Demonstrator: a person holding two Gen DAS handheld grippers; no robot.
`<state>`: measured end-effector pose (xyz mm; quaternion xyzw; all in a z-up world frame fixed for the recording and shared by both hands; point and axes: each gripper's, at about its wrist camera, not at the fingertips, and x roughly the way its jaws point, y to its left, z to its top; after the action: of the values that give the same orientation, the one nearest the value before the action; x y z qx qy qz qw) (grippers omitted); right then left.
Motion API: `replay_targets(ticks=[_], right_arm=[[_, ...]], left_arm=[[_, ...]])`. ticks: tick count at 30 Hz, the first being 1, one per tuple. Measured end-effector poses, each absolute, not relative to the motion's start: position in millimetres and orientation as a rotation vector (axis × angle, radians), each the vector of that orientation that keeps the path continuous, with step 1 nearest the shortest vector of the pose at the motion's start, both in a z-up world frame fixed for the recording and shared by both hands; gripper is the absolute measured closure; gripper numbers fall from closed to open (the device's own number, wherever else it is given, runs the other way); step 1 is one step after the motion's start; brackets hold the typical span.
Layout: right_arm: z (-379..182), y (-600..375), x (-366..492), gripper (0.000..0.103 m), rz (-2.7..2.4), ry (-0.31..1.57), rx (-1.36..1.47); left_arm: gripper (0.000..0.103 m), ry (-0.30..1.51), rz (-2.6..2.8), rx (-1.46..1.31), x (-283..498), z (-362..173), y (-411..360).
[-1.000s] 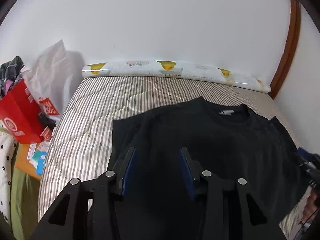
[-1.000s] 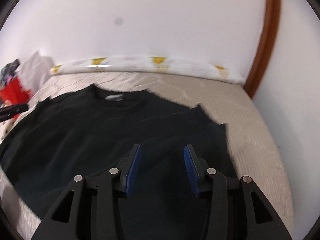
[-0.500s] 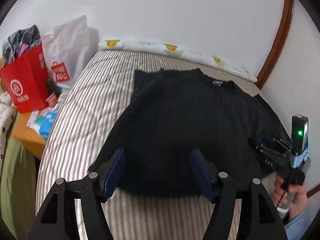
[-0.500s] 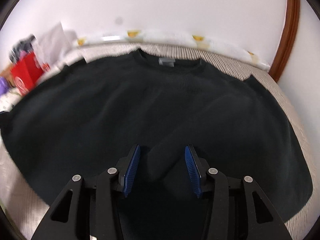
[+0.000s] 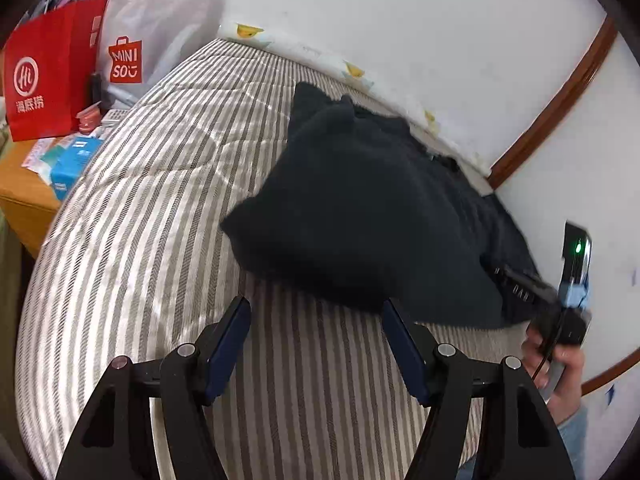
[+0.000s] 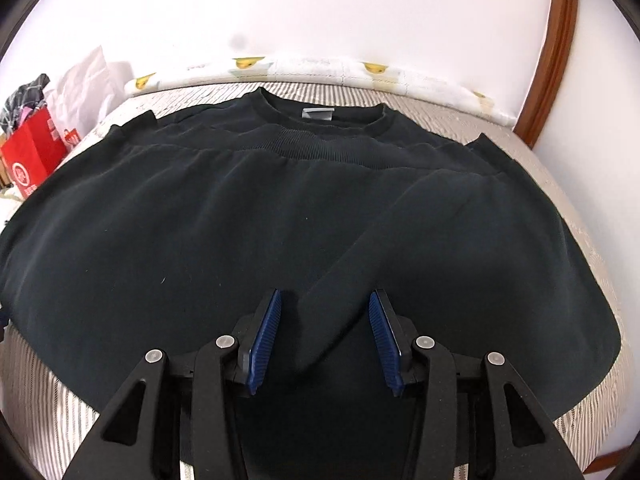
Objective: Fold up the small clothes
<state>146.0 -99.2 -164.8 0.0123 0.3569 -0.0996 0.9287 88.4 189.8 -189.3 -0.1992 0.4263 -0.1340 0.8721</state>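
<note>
A black sweatshirt [image 6: 280, 216] lies on a striped mattress [image 5: 160, 208], its bottom half folded up so the ribbed hem [image 6: 304, 148] sits just below the collar. My right gripper [image 6: 325, 300] is open low over the near fold, with a raised ridge of cloth between its jaws. My left gripper [image 5: 316, 308] is open and empty above bare mattress, just short of the sweatshirt's [image 5: 360, 216] near left edge. The right gripper shows at the right of the left wrist view [image 5: 520, 280], held by a hand.
A red paper bag [image 5: 44, 76] and a white Miniso bag [image 5: 136, 44] stand at the bed's left on a wooden bedside table [image 5: 24, 196] with small packets. A duck-print bolster [image 6: 320, 68] lies along the white wall. A brown wooden frame [image 6: 556, 52] curves at the right.
My left gripper has pulled back and left off the sweatshirt, opening wider over bare mattress. My right gripper has moved in low over the garment, whose bottom half now lies folded up to the collar.
</note>
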Motion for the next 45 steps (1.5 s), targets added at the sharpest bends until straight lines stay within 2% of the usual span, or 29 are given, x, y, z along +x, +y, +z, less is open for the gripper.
replay_targets(ticks=[6, 13, 15, 16, 18, 21, 24, 36, 40, 45], right_arm=[[-167.9, -97.1, 128.8, 0.058, -0.215, 0.733, 0.024], [-170.1, -91.7, 101.9, 0.058, -0.214, 0.715, 0.039], [-171.2, -86.9, 95.4, 0.058, -0.216, 0.712, 0.015], [-171.7, -85.5, 93.0, 0.058, -0.215, 0.711, 0.007], [-172.9, -83.5, 87.2, 0.058, -0.210, 0.707, -0.005], [-172.7, -85.4, 80.2, 0.057, -0.171, 0.725, -0.014], [-170.7, -92.8, 72.1, 0.057, -0.137, 0.741, -0.033], [-150.6, -187.1, 29.8, 0.057, -0.192, 0.658, 0.019], [-154.2, -220.9, 19.1, 0.057, -0.219, 0.654, 0.086], [-162.4, -249.3, 1.1, 0.057, -0.262, 0.654, 0.131]], left_arm=[[0.034, 0.854, -0.317, -0.464, 102.1, -191.9, 187.0], [0.036, 0.845, -0.293, -0.499, 119.8, -192.3, 181.7], [0.049, 0.841, -0.268, -0.495, 122.8, -192.1, 180.5], [0.052, 0.850, -0.244, -0.491, 125.3, -193.0, 180.0], [0.066, 0.854, -0.220, -0.501, 127.9, -192.4, 180.1], [0.081, 0.850, -0.194, -0.486, 129.7, -183.2, 177.1], [0.086, 0.817, -0.174, -0.444, 128.2, -164.5, 165.3], [0.088, 0.688, -0.324, -0.283, 126.2, -75.4, 57.2], [0.088, 0.704, -0.391, -0.212, 128.1, -75.9, 9.7], [0.088, 0.786, -0.485, -0.157, 136.1, -103.1, -43.0]])
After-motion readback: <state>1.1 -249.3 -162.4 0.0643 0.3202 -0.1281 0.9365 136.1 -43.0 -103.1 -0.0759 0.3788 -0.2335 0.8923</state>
